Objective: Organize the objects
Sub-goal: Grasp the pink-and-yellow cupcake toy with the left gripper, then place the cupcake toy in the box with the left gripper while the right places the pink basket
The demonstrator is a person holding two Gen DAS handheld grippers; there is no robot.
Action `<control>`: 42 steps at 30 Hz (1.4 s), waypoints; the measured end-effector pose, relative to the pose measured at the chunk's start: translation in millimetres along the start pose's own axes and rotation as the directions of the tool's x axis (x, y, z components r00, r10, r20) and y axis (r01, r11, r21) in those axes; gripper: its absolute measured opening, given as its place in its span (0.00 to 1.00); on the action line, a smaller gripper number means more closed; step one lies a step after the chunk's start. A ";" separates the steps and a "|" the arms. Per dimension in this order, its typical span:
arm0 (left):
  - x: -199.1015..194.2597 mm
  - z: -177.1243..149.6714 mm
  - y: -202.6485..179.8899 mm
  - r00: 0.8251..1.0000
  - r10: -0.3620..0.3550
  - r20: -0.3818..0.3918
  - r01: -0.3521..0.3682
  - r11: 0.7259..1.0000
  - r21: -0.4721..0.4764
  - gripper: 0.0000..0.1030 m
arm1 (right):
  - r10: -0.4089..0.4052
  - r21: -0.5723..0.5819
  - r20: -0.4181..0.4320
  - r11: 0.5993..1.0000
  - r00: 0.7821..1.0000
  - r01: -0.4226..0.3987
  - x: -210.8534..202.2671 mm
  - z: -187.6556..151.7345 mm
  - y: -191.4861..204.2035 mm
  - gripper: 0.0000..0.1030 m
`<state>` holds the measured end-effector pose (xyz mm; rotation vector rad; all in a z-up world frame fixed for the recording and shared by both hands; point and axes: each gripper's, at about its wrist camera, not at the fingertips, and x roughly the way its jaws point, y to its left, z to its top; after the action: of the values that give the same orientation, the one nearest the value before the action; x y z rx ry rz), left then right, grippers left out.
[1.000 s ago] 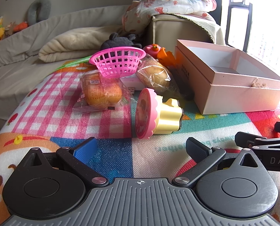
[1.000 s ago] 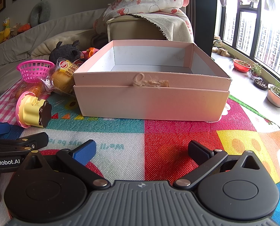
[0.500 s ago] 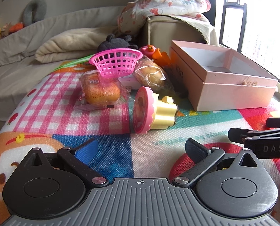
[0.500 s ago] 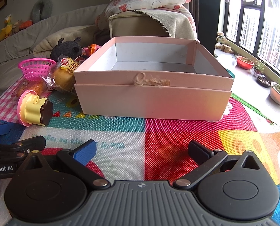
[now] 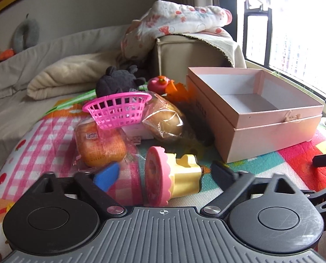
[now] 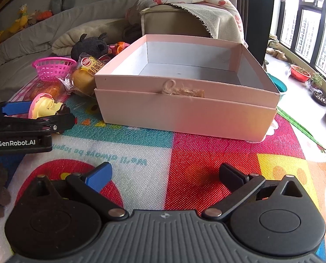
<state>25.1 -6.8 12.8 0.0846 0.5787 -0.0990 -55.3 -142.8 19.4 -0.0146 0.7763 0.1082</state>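
A pink-and-yellow toy cupcake (image 5: 171, 180) lies on its side on the play mat, between the open fingers of my left gripper (image 5: 164, 175). It also shows in the right wrist view (image 6: 44, 106). Behind it are a wrapped orange bread (image 5: 101, 145), a wrapped bun (image 5: 165, 120), a pink toy basket (image 5: 119, 109), a black plush (image 5: 116, 82) and a red duck toy (image 5: 159, 83). An open, empty pink box (image 5: 270, 129) stands at the right, straight ahead in the right wrist view (image 6: 184, 109). My right gripper (image 6: 165, 175) is open and empty above the mat.
A colourful play mat (image 6: 206, 153) covers the floor. A beige sofa with a folded blanket (image 5: 59, 79) runs along the back. A covered ottoman (image 5: 191, 52) stands behind the box. Windows and potted plants (image 6: 298, 74) are at the right.
My left gripper has moved forward, so the toy cupcake now lies between its fingers. My right gripper has edged closer to the pink box.
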 end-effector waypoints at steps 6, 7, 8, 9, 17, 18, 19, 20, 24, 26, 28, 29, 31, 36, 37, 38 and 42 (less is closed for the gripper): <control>-24.1 -4.3 1.0 0.998 -0.067 0.008 0.067 0.997 0.024 0.46 | -0.003 -0.007 -0.044 1.000 0.999 0.003 2.6 7.3 0.0 1.00; -29.2 -5.1 3.8 0.997 -0.075 0.009 0.075 0.997 0.029 0.46 | -0.008 -0.006 -0.049 1.000 0.999 0.008 3.3 8.4 0.9 1.00; -33.9 -6.0 8.8 0.997 -0.076 0.008 0.076 0.997 0.025 0.46 | -0.013 -0.007 -0.054 1.000 0.998 0.013 4.0 10.0 2.3 1.00; -38.8 -6.4 16.1 0.997 -0.076 0.006 0.076 0.997 0.011 0.46 | -0.011 -0.007 -0.061 1.000 0.998 0.010 5.1 12.6 3.9 1.00; -67.0 -14.7 79.2 1.000 -0.010 -0.006 0.010 0.997 -0.080 0.46 | 0.210 -0.141 0.124 0.971 0.970 -0.193 -29.9 72.3 59.0 1.00; -67.4 -16.0 84.5 1.000 -0.012 -0.008 0.012 0.995 -0.097 0.46 | 0.222 -0.156 0.137 0.967 0.965 -0.200 -28.8 89.1 70.5 1.00; -67.6 -17.9 88.2 1.000 -0.014 -0.008 0.013 0.994 -0.109 0.46 | 0.239 -0.167 0.138 0.962 0.961 -0.216 -22.6 105.1 82.0 1.00; -67.5 -19.4 90.5 1.000 -0.016 -0.007 0.015 0.993 -0.118 0.46 | 0.259 -0.177 0.129 0.956 0.957 -0.234 -14.2 120.9 93.3 1.00; -64.7 -25.4 94.6 0.999 -0.045 -0.013 0.042 0.989 -0.139 0.46 | 0.260 -0.199 0.070 0.950 0.963 -0.242 35.2 167.4 137.2 1.00; -63.5 -28.0 95.1 0.999 -0.050 -0.020 0.047 0.989 -0.142 0.46 | 0.241 -0.241 0.046 0.944 0.969 -0.223 55.2 176.4 156.9 1.00; -63.6 -30.3 96.3 0.998 -0.056 -0.023 0.052 0.988 -0.146 0.46 | 0.221 -0.260 -0.015 0.941 0.975 -0.217 80.8 181.2 172.8 1.00; -64.6 -31.4 96.1 0.998 -0.058 -0.023 0.054 0.987 -0.149 0.46 | 0.218 -0.252 -0.058 0.941 0.974 -0.226 91.6 181.2 175.5 1.00; -66.9 -32.8 95.7 0.997 -0.068 -0.019 0.065 0.987 -0.148 0.46 | 0.221 -0.231 -0.133 0.941 0.966 -0.247 105.3 174.6 174.9 0.96; -69.6 -33.1 89.9 0.995 -0.095 -0.013 0.092 0.985 -0.147 0.46 | 0.286 -0.184 -0.211 0.928 0.935 -0.325 92.9 156.5 160.7 0.69; -70.4 -32.9 88.4 0.995 -0.098 -0.012 0.096 0.985 -0.146 0.46 | 0.290 -0.181 -0.201 0.928 0.936 -0.327 85.4 154.3 157.8 0.69; -71.0 -32.2 86.6 0.995 -0.103 -0.011 0.100 0.984 -0.146 0.46 | 0.289 -0.191 -0.178 0.928 0.941 -0.321 74.9 151.9 154.8 0.69; -77.5 -30.7 78.5 0.994 -0.110 -0.005 0.108 0.986 -0.128 0.46 | 0.283 -0.241 -0.077 0.925 0.956 -0.293 24.7 141.1 139.0 0.69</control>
<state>-46.9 79.8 33.9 -0.0712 0.6001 -0.1673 46.5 5.2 106.5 -0.1430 0.7985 0.4879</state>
